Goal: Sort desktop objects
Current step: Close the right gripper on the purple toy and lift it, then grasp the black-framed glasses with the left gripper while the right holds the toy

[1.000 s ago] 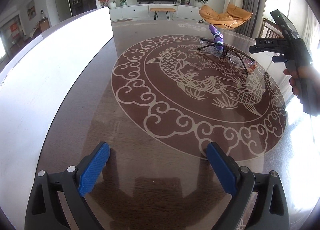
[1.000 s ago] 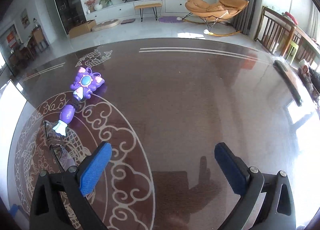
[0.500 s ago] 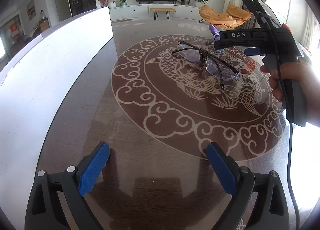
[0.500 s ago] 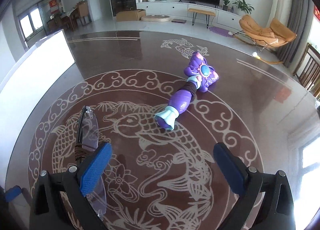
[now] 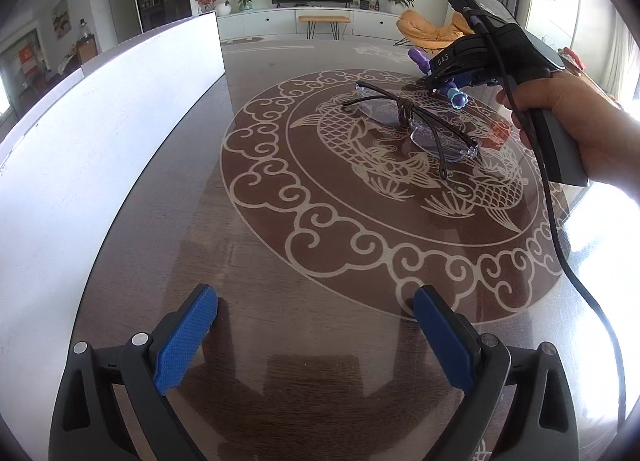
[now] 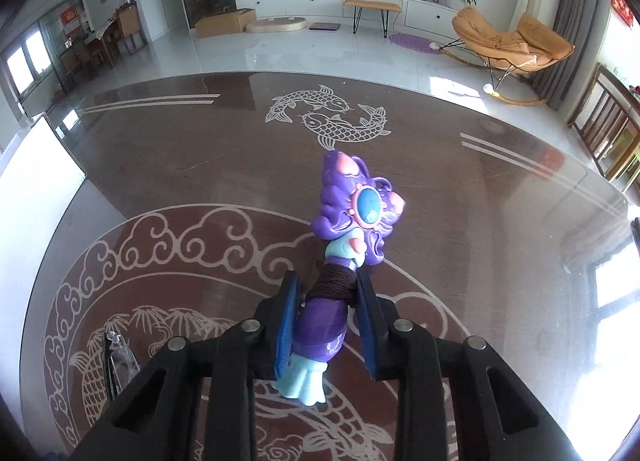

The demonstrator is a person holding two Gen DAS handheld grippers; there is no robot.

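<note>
The step in hand is judged to be the grasp of the toy (image 6: 352, 229), a purple wand with a blue gem, as one item of the sort. In the right wrist view the right tool (image 6: 328, 301) is seen at lower centre, its blue pads pressed against the dark thread wrapped around the wand handle; the wand is pinched there, its head pointing toward the upper centre of the frame and its pale blue end lying below the pads. Whether the wand has left the surface (image 6: 180, 165) cannot be told. In the left wrist view the same right tool (image 5: 448, 87) is seen at upper right, held by a hand (image 5: 576, 121), with the wand's pale tip showing just below it. The glasses (image 5: 416, 121) lie on the fish pattern at centre right of that view, close beside the wand and not touched by either tool. The left tool (image 5: 316, 337) is seen at the bottom of its frame with its pads spread wide and nothing between them. A white box (image 5: 100, 149) occupies the left side. The next move is judged to call for a lift clear of the glasses, with the grip kept firm on the wrapped section, and a carry to wherever the wand is to be sorted, possibly the box.
</note>
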